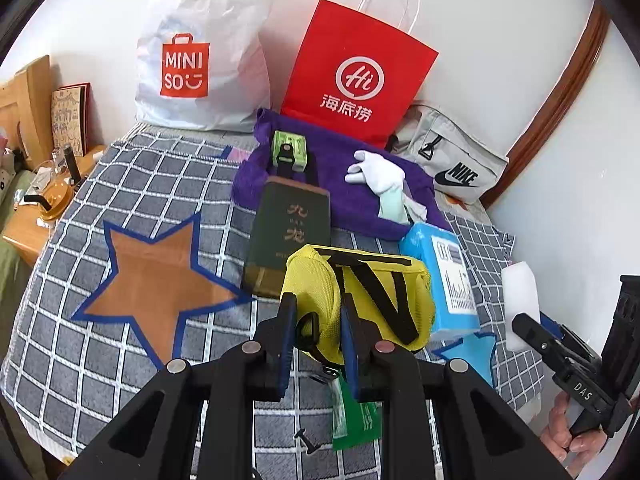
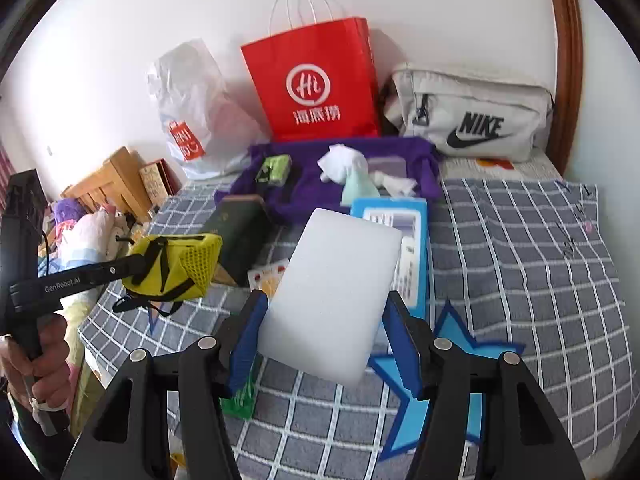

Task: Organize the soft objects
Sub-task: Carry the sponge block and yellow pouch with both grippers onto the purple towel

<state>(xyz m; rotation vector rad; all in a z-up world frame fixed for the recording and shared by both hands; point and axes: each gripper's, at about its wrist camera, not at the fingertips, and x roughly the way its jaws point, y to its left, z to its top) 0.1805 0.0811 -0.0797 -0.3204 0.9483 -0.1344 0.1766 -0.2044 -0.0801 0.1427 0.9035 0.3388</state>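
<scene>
Currently in hand: two soft items, both lifted above the bed (image 2: 520,248).

Left gripper (image 1: 318,320): clenched on the yellow mesh pouch (image 1: 360,300), pinching one end; the rest hangs free with its black straps loose.

Right gripper (image 2: 324,320): grasping the white sponge block (image 2: 332,292) across its width, near the lower edge.

Likely destination: the purple cloth (image 2: 312,184), where a white sock (image 2: 344,164) already lies, in front of the red paper bag (image 2: 316,80).

Handling advice: hold light pressure so the sponge is not crushed; carry the pouch high enough that its straps clear the green book (image 1: 288,232) and blue box (image 1: 440,276); set down one item at a time.
</scene>
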